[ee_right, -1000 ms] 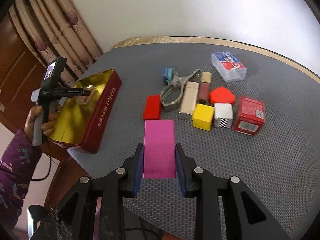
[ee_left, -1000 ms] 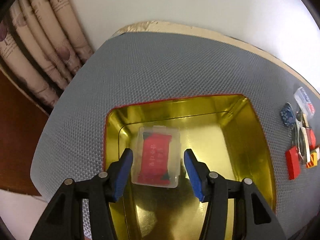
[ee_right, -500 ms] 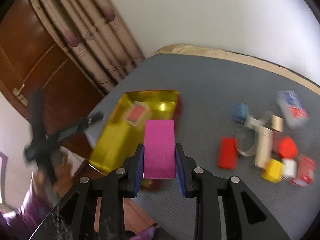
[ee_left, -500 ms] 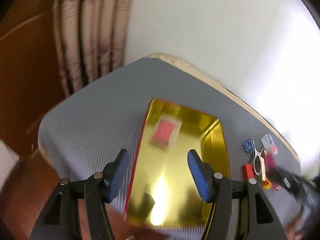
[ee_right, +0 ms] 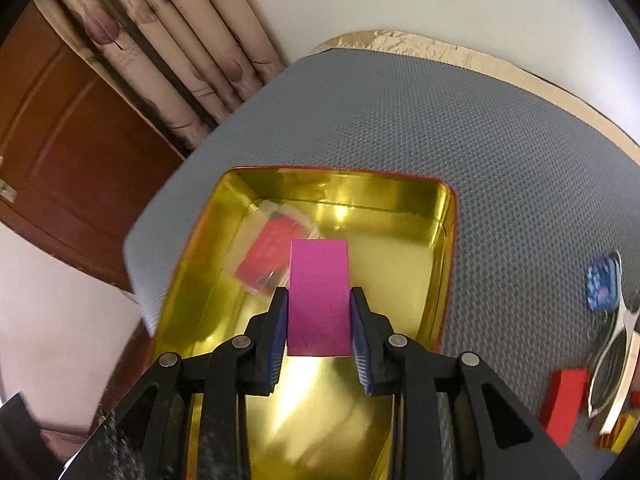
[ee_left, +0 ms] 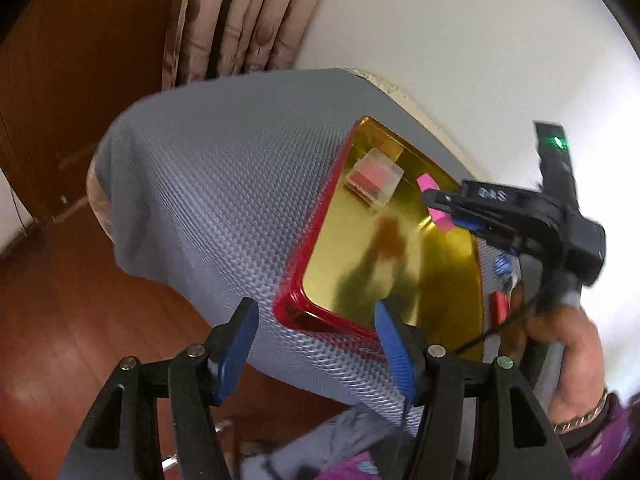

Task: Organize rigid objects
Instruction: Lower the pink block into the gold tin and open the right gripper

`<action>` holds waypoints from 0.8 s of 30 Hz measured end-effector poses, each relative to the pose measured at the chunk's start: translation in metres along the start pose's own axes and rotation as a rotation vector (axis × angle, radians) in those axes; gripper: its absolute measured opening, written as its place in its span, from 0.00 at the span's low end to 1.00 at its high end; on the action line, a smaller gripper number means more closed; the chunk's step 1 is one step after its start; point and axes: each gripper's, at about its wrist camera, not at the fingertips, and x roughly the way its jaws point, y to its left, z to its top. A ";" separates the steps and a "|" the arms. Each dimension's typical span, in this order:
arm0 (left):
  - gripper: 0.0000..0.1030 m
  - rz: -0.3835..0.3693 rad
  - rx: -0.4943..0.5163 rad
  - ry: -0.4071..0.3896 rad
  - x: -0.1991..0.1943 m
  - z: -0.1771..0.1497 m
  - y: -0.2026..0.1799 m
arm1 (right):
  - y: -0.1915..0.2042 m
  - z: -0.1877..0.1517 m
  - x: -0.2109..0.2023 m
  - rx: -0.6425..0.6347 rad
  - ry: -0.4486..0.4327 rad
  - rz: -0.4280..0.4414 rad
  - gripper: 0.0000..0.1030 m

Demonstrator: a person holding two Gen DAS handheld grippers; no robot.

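A gold-lined tin with a red rim (ee_right: 440, 216) sits on the grey mat; it also shows in the left wrist view (ee_left: 320, 236). A clear case with a red card (ee_right: 272, 256) lies inside it, also seen in the left wrist view (ee_left: 374, 178). My right gripper (ee_right: 319, 304) is shut on a magenta block (ee_right: 318, 296) and holds it over the tin; the gripper (ee_left: 444, 208) and block (ee_left: 438, 218) show in the left wrist view. My left gripper (ee_left: 314, 330) is open and empty, off the tin's near corner.
Loose items lie on the mat right of the tin: a red block (ee_right: 564, 404), a blue item (ee_right: 602, 280), a metal clip (ee_right: 616, 364) and a yellow block (ee_right: 620, 432). Curtains (ee_right: 168, 40) and a wooden door (ee_right: 60, 140) stand beyond the table edge.
My right gripper carried the magenta block from the mat to above the tin. My left gripper pulled back out of the tin, leaving the clear case inside, and now sits past its near corner.
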 end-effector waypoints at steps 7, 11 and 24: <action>0.60 0.128 0.110 -0.166 -0.026 -0.002 -0.017 | 0.005 0.005 0.017 -0.027 -0.013 -0.070 0.27; 0.60 0.125 0.133 -0.175 -0.029 -0.005 -0.022 | 0.006 0.013 0.019 -0.024 -0.024 -0.076 0.29; 0.60 -0.044 0.357 -0.132 -0.028 -0.018 -0.061 | -0.061 -0.119 -0.138 0.035 -0.459 -0.174 0.73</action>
